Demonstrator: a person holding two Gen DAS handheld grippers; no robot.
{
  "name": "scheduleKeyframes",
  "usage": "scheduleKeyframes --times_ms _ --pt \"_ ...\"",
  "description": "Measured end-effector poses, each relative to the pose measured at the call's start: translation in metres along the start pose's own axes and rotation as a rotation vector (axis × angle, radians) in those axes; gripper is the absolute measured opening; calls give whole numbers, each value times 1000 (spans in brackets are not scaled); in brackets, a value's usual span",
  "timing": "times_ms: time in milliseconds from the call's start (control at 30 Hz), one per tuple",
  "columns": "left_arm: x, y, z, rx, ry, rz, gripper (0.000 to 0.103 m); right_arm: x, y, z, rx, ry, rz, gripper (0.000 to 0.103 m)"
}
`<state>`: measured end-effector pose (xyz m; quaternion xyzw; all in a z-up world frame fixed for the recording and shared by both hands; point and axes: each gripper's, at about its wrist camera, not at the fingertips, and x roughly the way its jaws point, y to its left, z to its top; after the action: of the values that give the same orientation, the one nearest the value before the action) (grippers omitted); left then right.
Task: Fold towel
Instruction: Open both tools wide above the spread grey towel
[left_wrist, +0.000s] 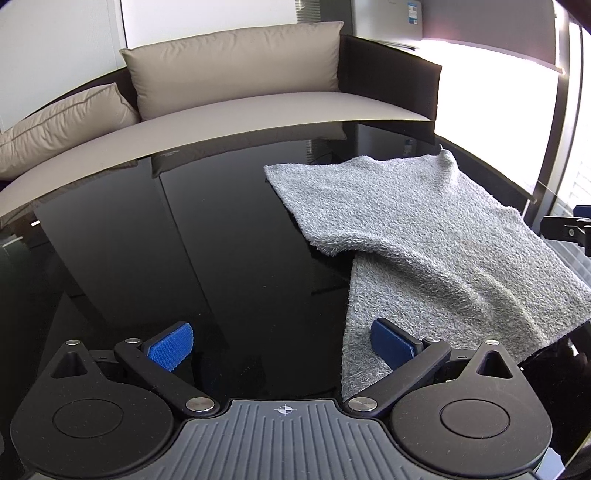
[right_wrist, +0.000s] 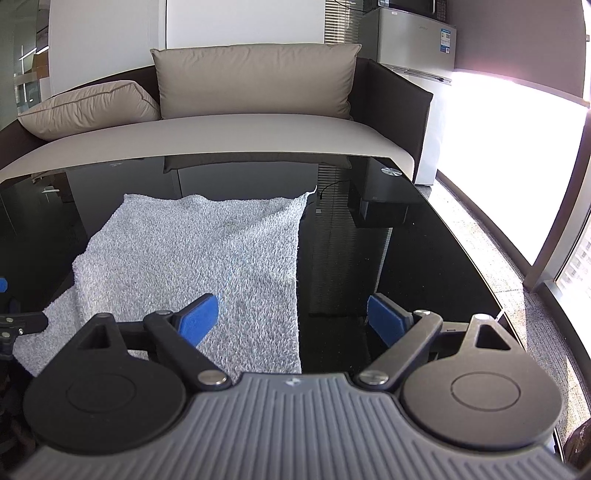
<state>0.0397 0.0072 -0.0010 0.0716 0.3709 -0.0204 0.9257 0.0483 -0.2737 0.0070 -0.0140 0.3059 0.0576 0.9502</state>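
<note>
Left claw: spread wide, blue pads apart, nothing pinched, hovering low over the black glass tabletop at the towel's left side. Right pad just over the near left edge of the towel, left pad over bare glass — likely lined up to take that edge, though not yet closed on it.

Grey towel: lying on the tabletop, between the two claws, mostly flat but rumpled. One flap doubled over along the left side, with a ridge running diagonally across the middle; far right corner standing up in a small peak. Near edge close to the tabletop's front, possibly hanging slightly over — hard to say. Probably mid-fold or in need of straightening first.

Right claw: also spread, empty, straddling the towel's right edge, left pad above the cloth, right pad above glass. Placement mirrors the other side, apparently so both near corners can be pinched together and carried toward the far edge.

Beyond the tabletop: a beige sofa with cushions, a bright window at far right.
</note>
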Motion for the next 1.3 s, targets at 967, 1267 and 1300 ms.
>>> scheduleKeyframes --times_ms 967,1267,1300 --pt "-30 5 -27 -84 -27 107 102 -22 -7 -22 43 20 6 90" --pt "-44 10 -39 -110 -18 131 101 -23 -8 -23 51 22 7 90" --pt "-46 9 -40 -112 -17 133 101 -23 -7 -24 45 26 11 90"
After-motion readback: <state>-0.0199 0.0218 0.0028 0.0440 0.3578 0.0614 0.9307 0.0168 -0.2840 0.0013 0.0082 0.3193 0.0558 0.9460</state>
